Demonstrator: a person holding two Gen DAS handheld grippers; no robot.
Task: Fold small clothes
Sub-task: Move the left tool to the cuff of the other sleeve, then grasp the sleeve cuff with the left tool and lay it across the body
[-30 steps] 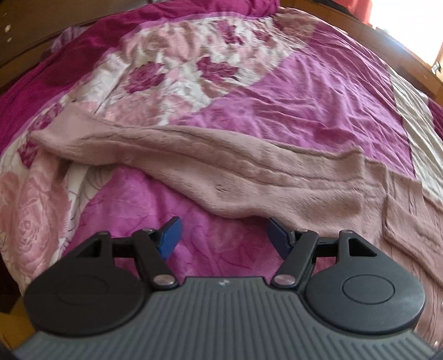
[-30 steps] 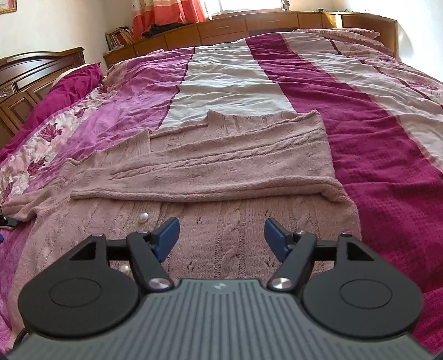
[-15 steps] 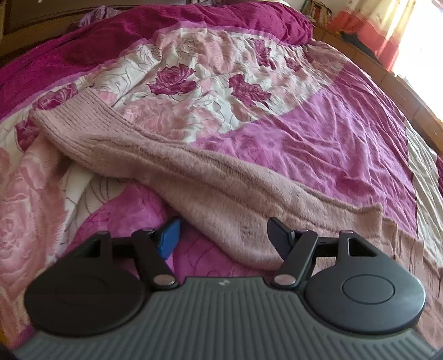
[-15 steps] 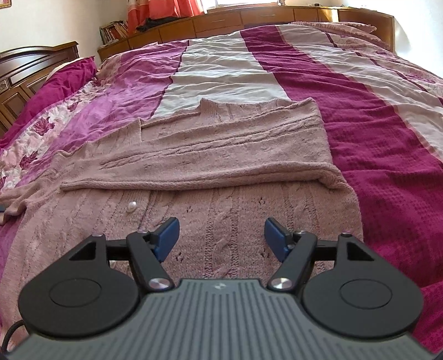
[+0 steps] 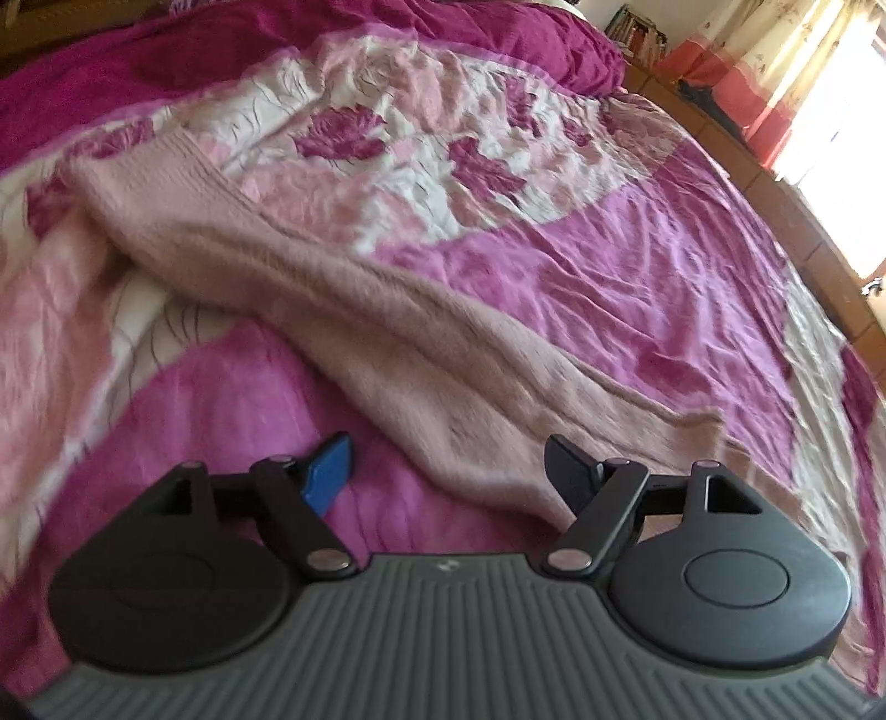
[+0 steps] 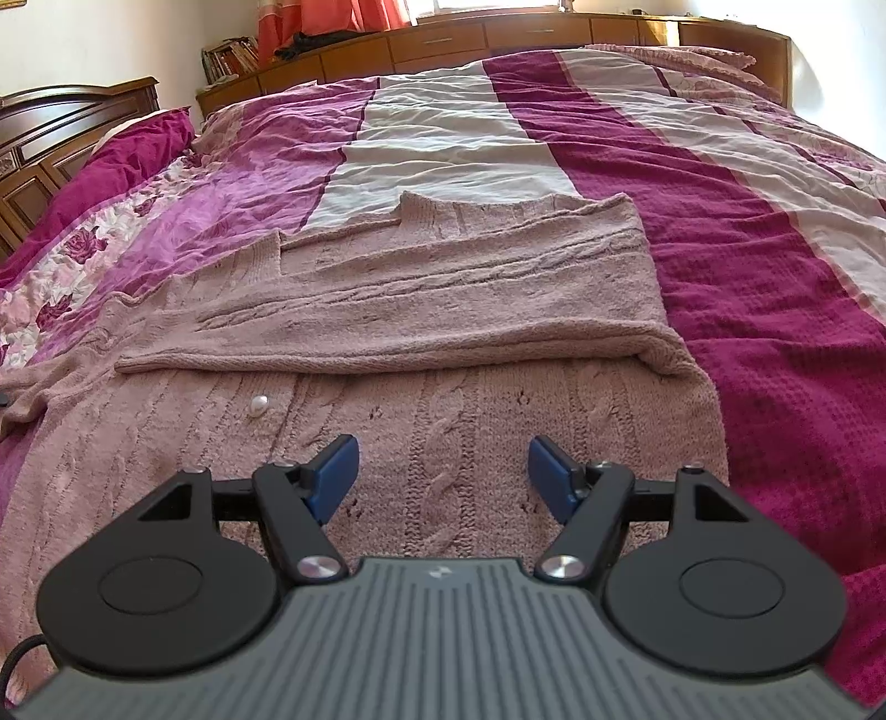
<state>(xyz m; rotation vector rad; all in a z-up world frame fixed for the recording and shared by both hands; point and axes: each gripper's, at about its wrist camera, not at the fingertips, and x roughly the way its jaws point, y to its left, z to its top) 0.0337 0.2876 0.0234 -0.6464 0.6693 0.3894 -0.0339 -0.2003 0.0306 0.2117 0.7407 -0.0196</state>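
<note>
A dusty-pink cable-knit cardigan [image 6: 443,399] lies flat on the bed, with one sleeve [image 6: 421,310] folded across its body and a pearl button [image 6: 258,406] showing. Its other sleeve [image 5: 354,310] stretches out over the floral part of the bedspread, cuff [image 5: 138,177] at the far left. My left gripper [image 5: 448,471] is open and empty, its fingers on either side of the sleeve's near end, low over it. My right gripper [image 6: 440,476] is open and empty, just above the cardigan's lower body.
The bedspread [image 6: 747,232] has magenta, white and floral stripes. A wooden headboard [image 6: 66,138] stands at the left, low wooden cabinets [image 6: 498,39] run along the far side, with curtains [image 5: 786,83] at a bright window.
My left gripper has swung left and forward along the outstretched sleeve, which now lies between its fingers. My right gripper has moved slightly forward over the cardigan body. Both stay open.
</note>
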